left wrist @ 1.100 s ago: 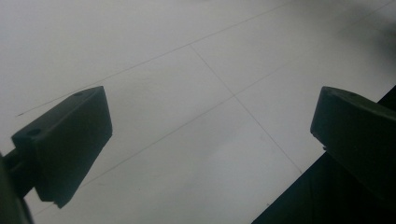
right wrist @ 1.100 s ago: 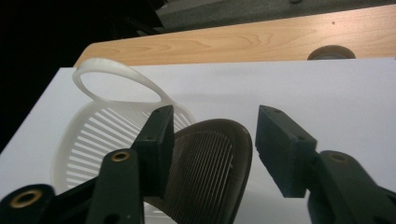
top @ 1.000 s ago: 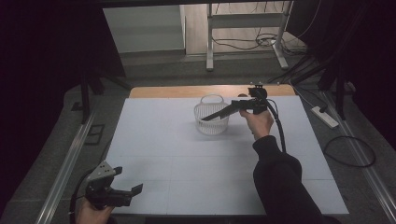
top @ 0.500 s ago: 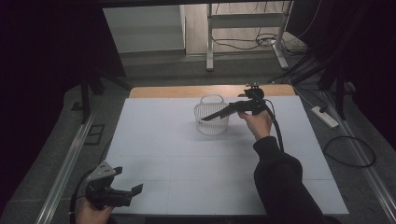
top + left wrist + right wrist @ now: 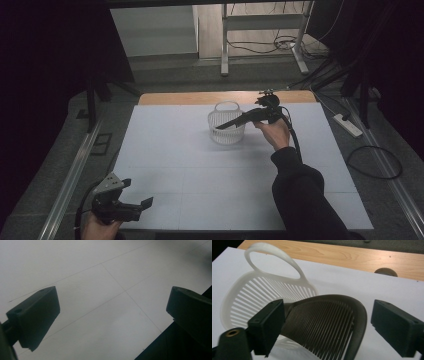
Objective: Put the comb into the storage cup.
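1. Standing upright at the far middle of the white table sheet (image 5: 200,170), the white slotted basket (image 5: 226,125) has its handle raised.
2. Right gripper (image 5: 226,125) reaches over the basket rim; its jaws have just been opening and stand wide, straddling the near wall without pressing it.
3. Left gripper (image 5: 137,197) hovers at the near left corner, jaws wide, holding nothing.

basket (image 5: 226,131) | white slotted plastic, hoop handle at 12 o'clock | upright | counter's far centre, 12 o'clock
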Motion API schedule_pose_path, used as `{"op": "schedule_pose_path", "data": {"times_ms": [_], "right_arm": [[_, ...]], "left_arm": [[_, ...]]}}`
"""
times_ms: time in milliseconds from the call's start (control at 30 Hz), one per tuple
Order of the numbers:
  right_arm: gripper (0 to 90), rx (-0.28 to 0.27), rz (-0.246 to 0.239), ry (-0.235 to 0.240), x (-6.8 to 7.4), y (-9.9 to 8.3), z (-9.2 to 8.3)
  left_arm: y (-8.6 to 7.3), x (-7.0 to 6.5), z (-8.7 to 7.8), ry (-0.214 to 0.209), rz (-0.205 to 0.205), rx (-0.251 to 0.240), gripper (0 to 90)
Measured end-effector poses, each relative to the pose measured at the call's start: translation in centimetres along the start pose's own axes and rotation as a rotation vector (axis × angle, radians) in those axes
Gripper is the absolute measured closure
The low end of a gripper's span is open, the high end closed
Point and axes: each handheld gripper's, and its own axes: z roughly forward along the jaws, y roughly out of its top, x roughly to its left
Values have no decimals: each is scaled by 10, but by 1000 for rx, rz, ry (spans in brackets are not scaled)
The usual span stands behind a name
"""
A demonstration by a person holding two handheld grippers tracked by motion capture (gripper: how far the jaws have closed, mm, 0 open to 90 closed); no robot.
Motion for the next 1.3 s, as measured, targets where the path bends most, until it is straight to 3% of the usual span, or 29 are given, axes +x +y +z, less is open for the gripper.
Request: {"op": "schedule_pose_path", "data": {"times_ms": [233, 567, 933, 1300], "right_arm": [[79, -8, -21, 34, 3, 2, -5], [1, -11, -85, 18, 3, 1, -8], [0, 6, -170, 8, 10, 0, -16], [0, -14, -176, 28, 9, -7, -23]], "left_arm": [[0, 0, 0, 0, -1, 0, 0], [0, 0, 0, 0, -2, 0, 0], [0, 1, 0, -5, -7, -5, 0], [0, 1, 0, -7, -8, -5, 0]]}}
